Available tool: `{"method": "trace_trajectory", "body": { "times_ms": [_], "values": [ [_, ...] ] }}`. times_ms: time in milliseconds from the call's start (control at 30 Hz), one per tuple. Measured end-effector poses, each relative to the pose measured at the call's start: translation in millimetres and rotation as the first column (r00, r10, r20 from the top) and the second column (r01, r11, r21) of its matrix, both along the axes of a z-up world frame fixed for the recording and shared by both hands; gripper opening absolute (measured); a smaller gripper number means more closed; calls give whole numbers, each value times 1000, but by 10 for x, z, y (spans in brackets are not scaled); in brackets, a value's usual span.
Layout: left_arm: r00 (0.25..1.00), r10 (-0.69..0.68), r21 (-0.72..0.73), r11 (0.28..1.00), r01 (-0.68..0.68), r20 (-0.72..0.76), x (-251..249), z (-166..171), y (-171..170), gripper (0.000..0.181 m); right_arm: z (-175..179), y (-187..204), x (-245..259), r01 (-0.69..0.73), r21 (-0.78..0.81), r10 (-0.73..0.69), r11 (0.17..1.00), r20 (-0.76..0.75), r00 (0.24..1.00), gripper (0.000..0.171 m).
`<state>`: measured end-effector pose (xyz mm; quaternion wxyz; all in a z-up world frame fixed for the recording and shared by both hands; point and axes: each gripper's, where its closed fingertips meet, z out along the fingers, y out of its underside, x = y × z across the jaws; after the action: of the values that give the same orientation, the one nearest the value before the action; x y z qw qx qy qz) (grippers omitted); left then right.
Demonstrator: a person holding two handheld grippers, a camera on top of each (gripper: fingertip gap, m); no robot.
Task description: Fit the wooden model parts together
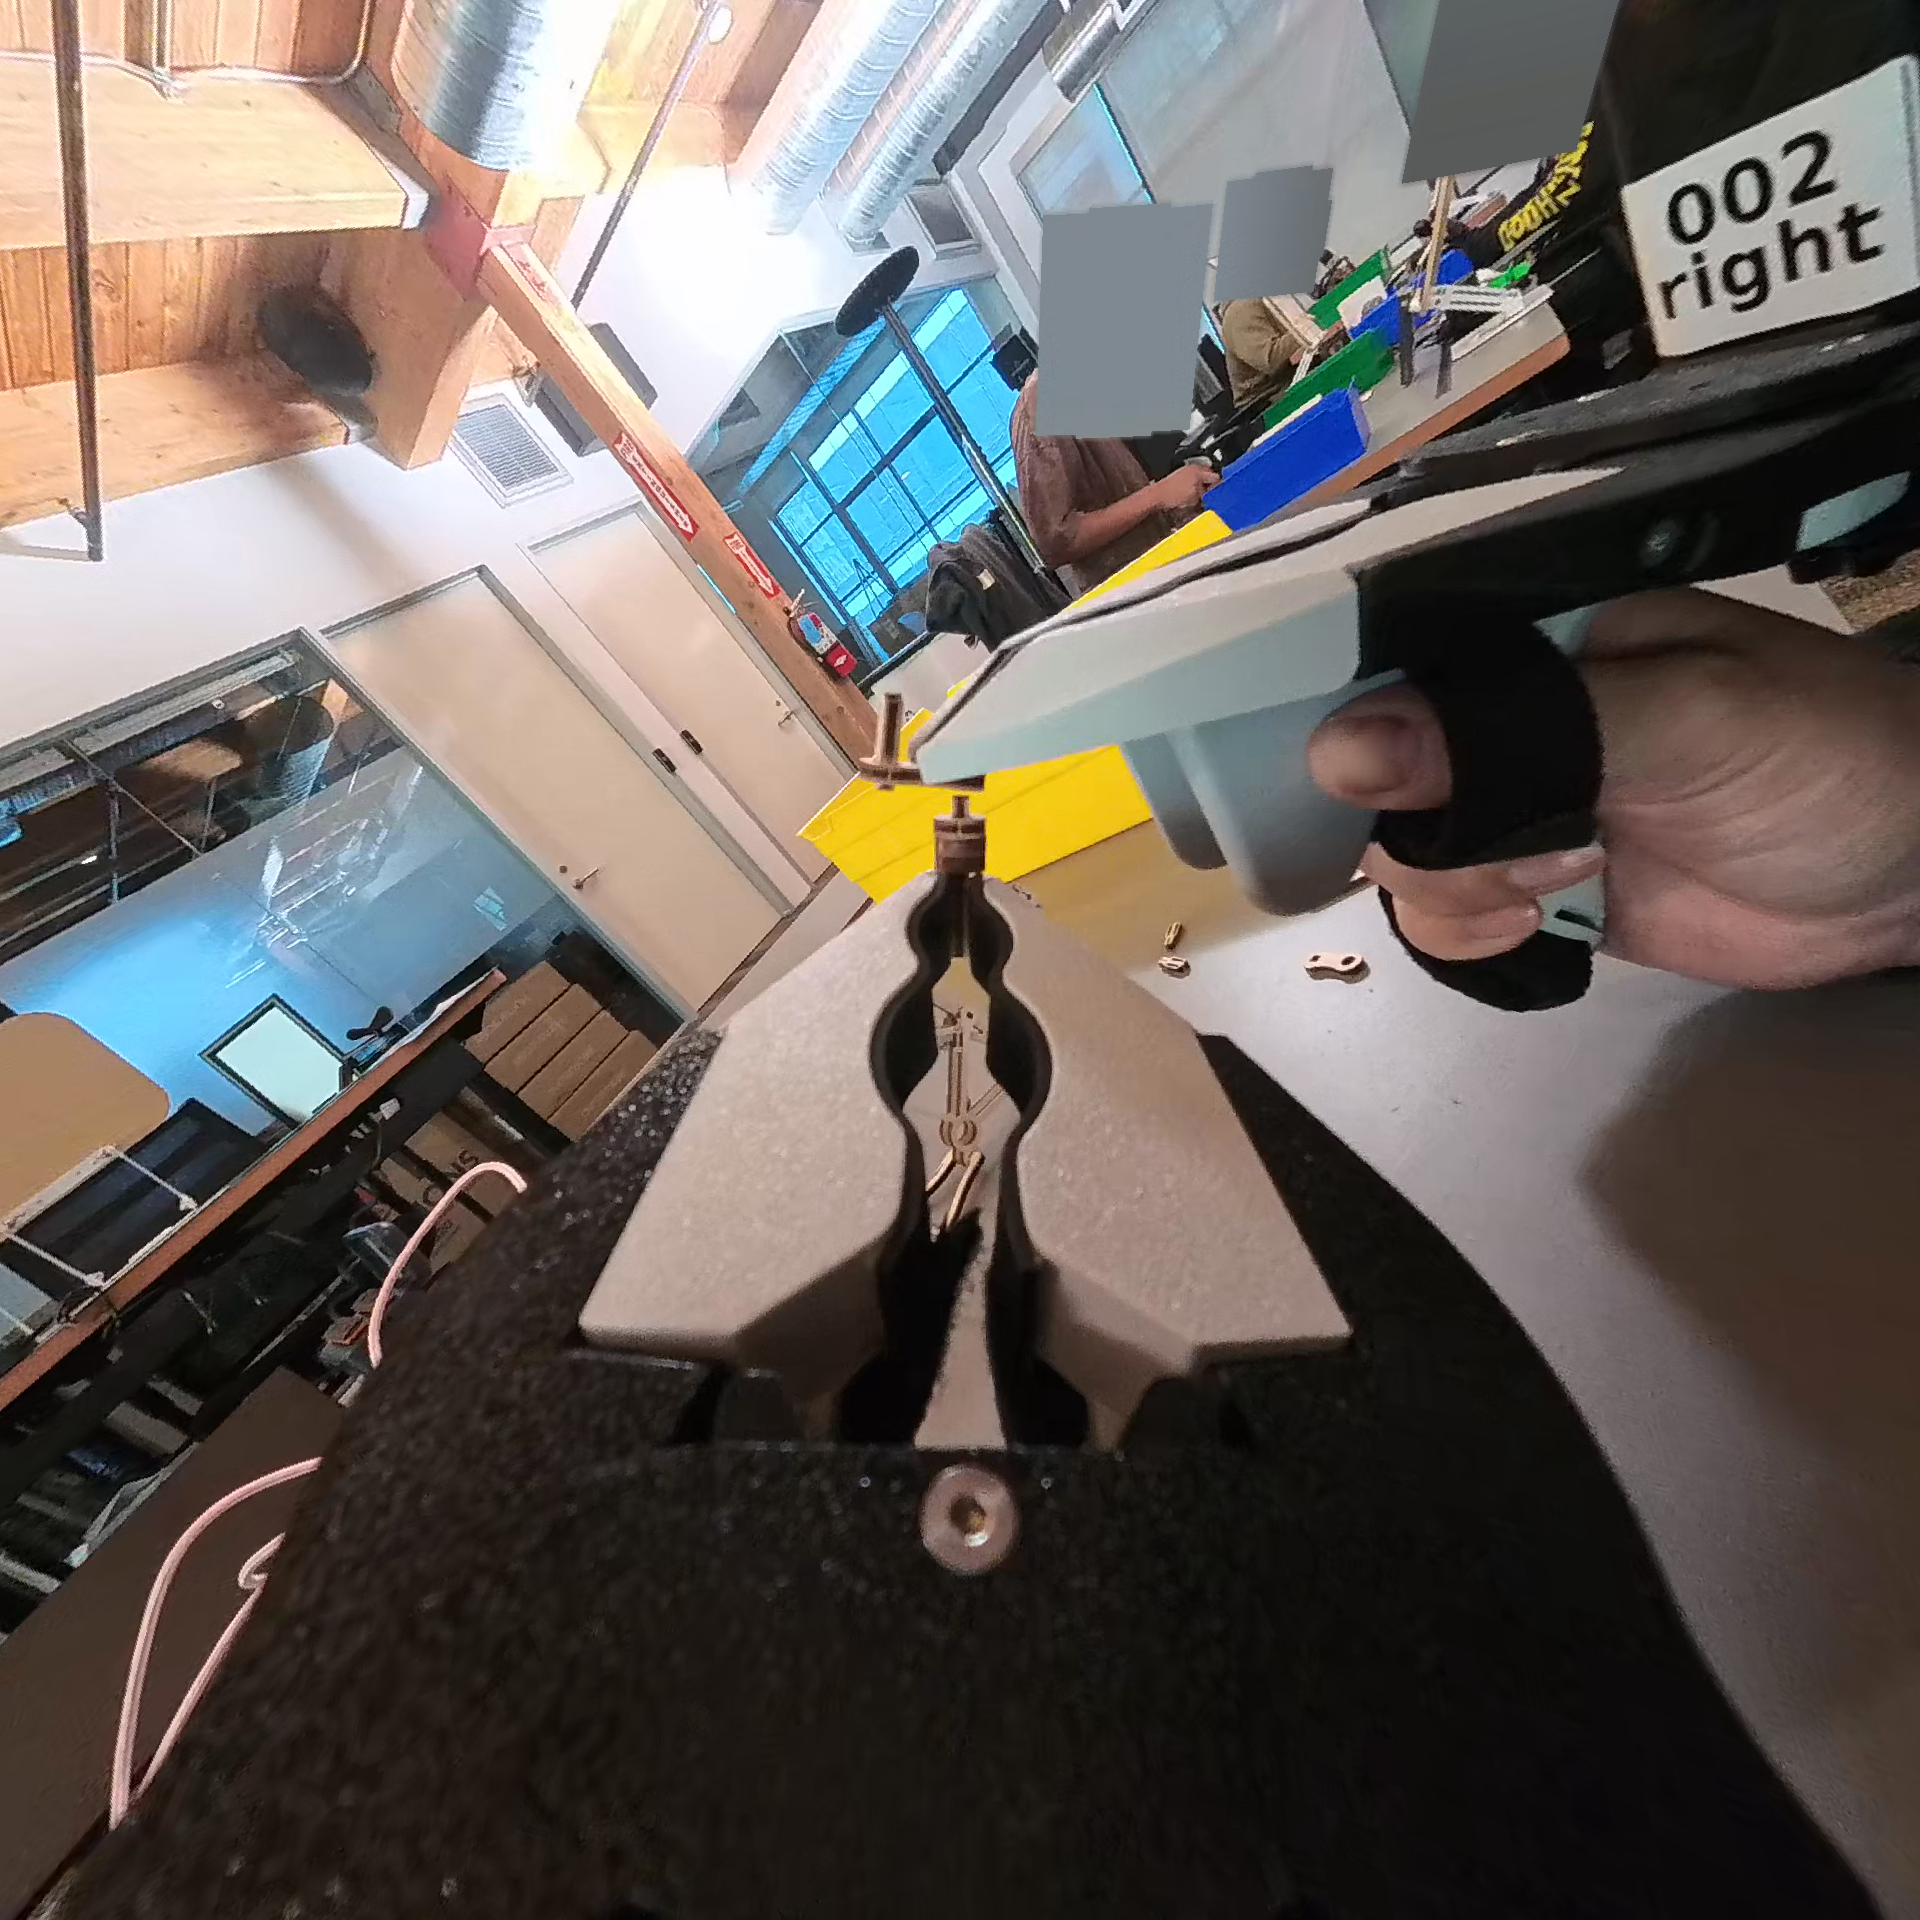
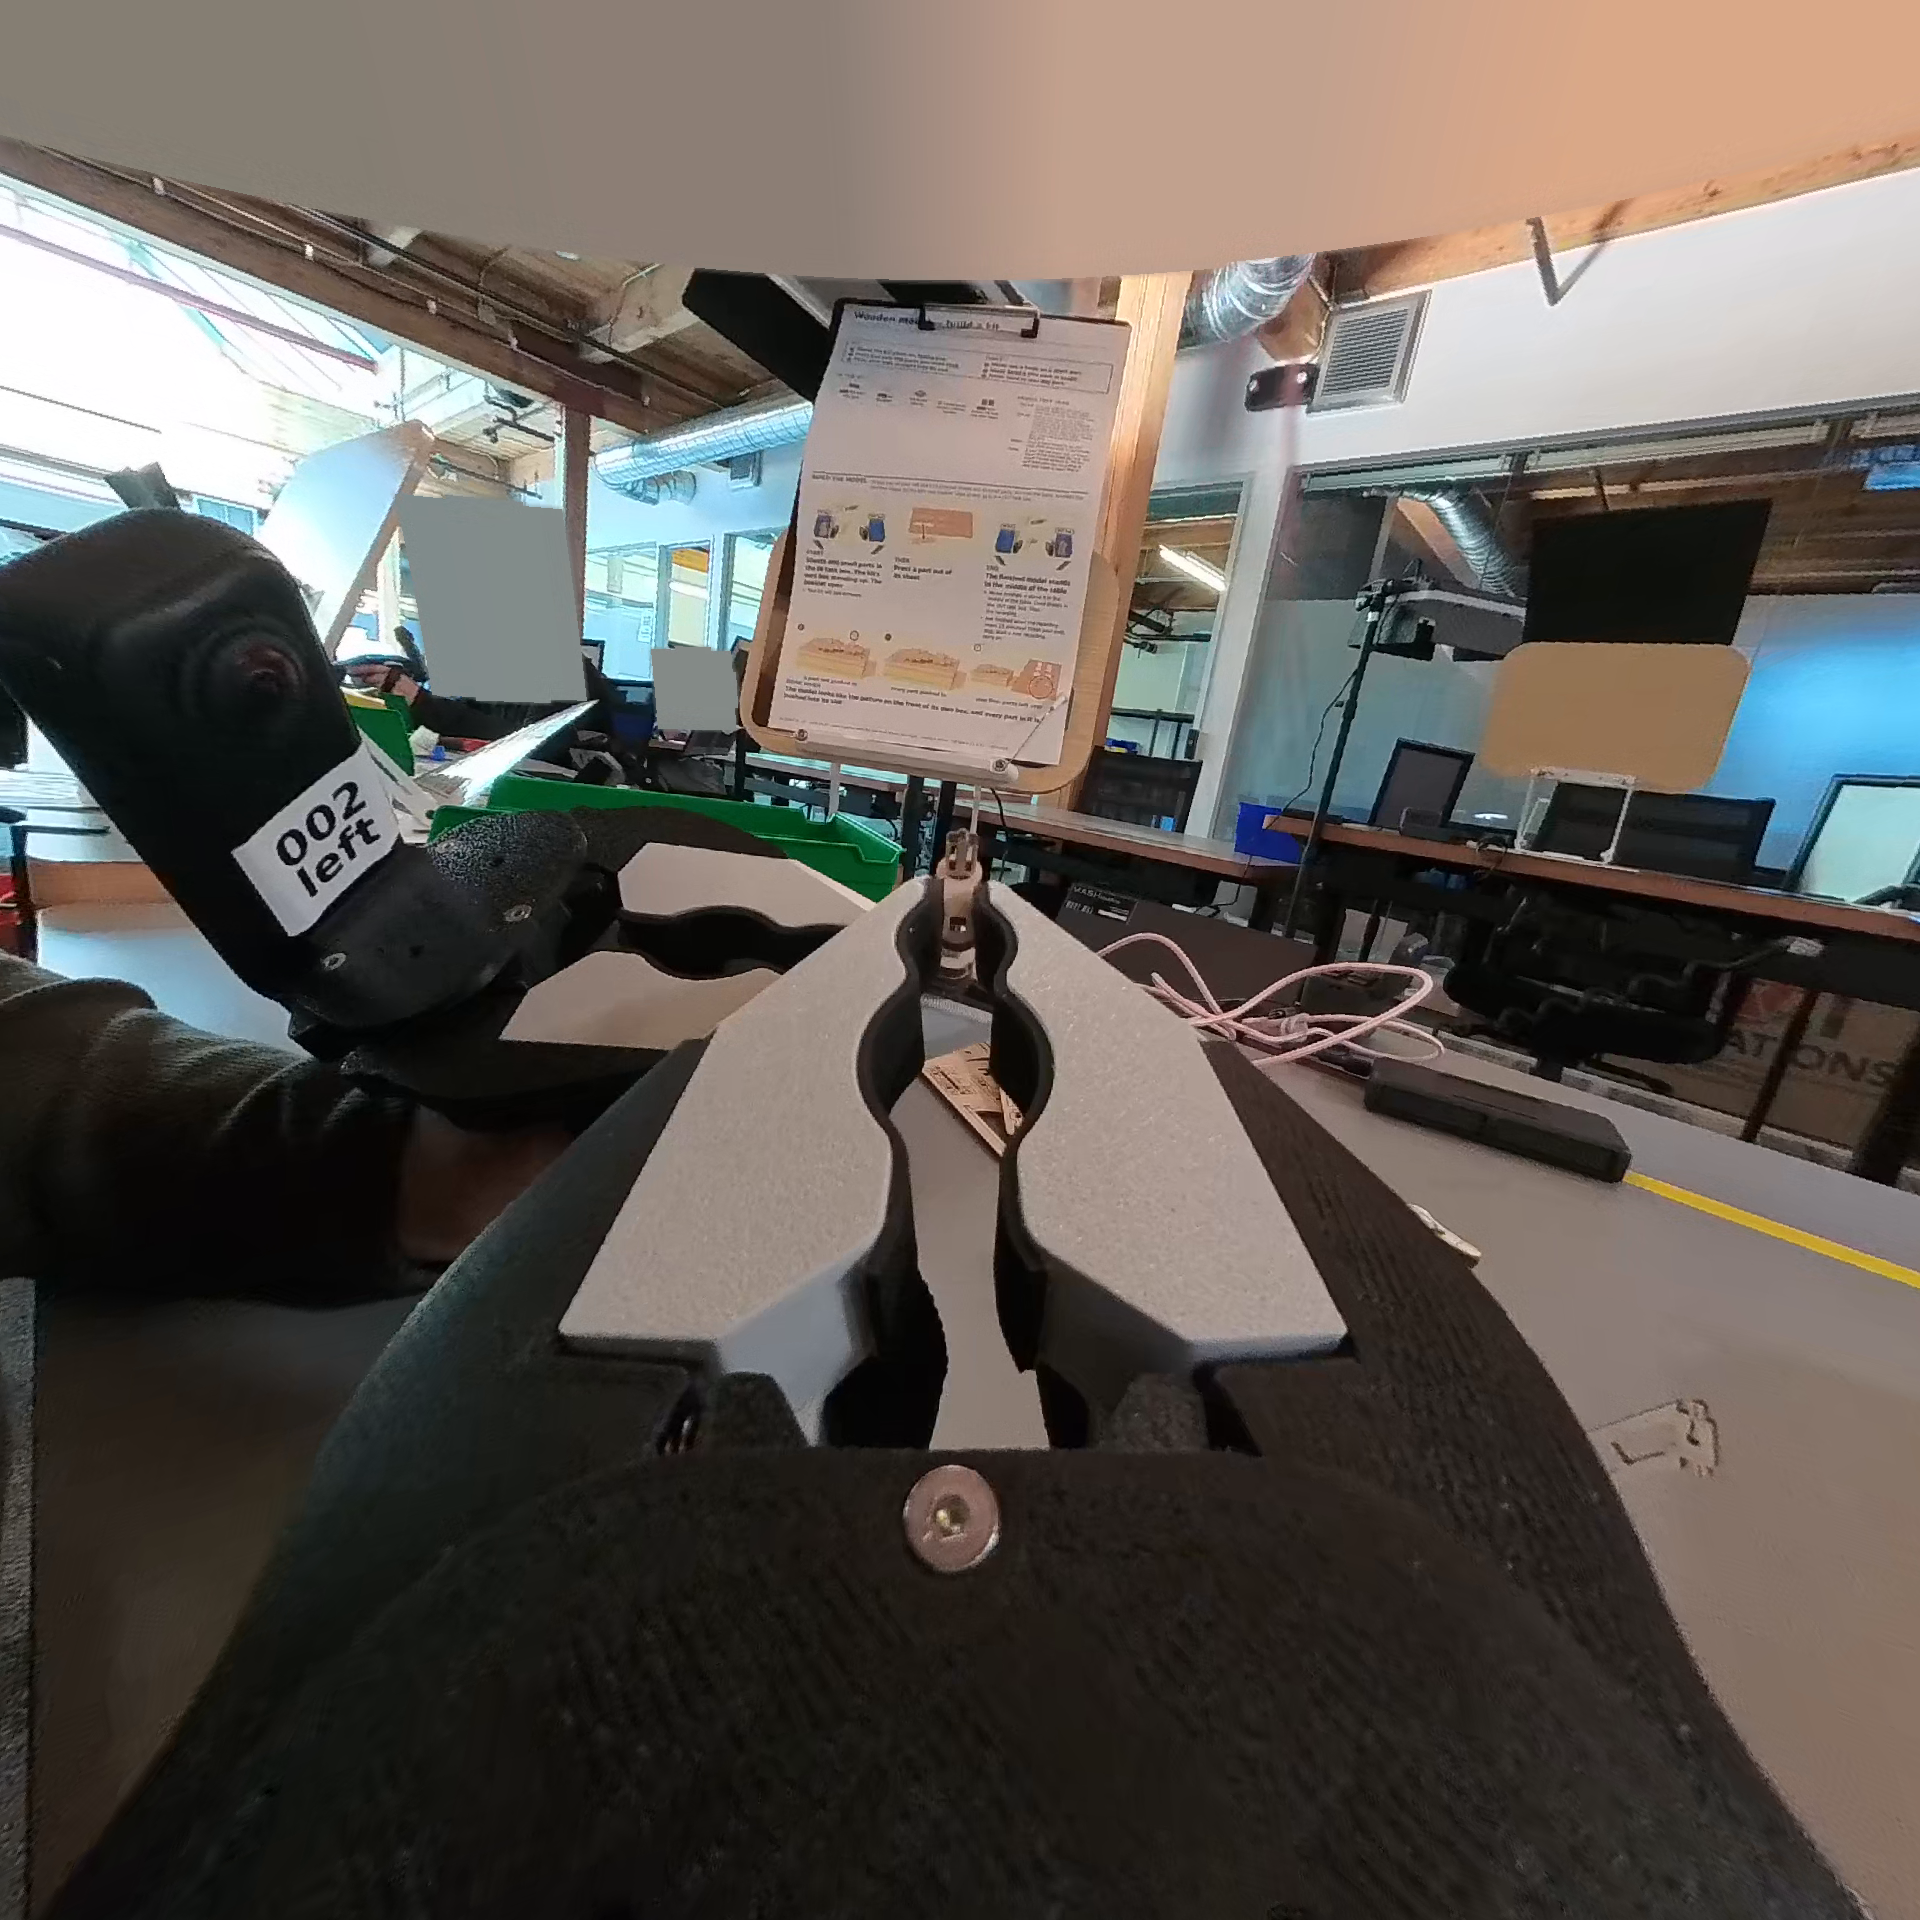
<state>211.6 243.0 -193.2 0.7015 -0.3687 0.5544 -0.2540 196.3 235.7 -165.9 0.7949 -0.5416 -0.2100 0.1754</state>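
Grey table (image 1: 1455, 1091), small wooden parts (image 1: 1335, 964) lying loose, yellow bin (image 1: 1039, 821), pink cable (image 2: 1299, 997), black box (image 2: 1496, 1117)

Bright daylight floods in through the windows (image 1: 883, 468), which blow out to glare. Wide-angle distortion bends ceiling beams (image 2: 468, 301) at the edges. A blurred, out-of-focus surface fills the right wrist view's top; nearby gripper bodies look soft.

Timber ceiling beams (image 1: 208, 177), glass partitions (image 2: 1507, 582), grey worktables (image 2: 1662, 1299)
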Motion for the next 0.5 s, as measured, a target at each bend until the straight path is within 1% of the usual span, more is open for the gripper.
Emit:
{"method": "trace_trajectory", "body": {
  "times_ms": [367, 500],
  "values": [
    [998, 69, 81, 994, -68, -12, 5, -2, 38, 0, -23, 23, 4, -17, -31, 17, 999, -22, 1000, 4],
    [997, 79, 80, 994, -78, -14, 2, -3, 59, 0, -24, 21, -12, -19, -27, 19, 999, -13, 1000, 4]
  ]
}}
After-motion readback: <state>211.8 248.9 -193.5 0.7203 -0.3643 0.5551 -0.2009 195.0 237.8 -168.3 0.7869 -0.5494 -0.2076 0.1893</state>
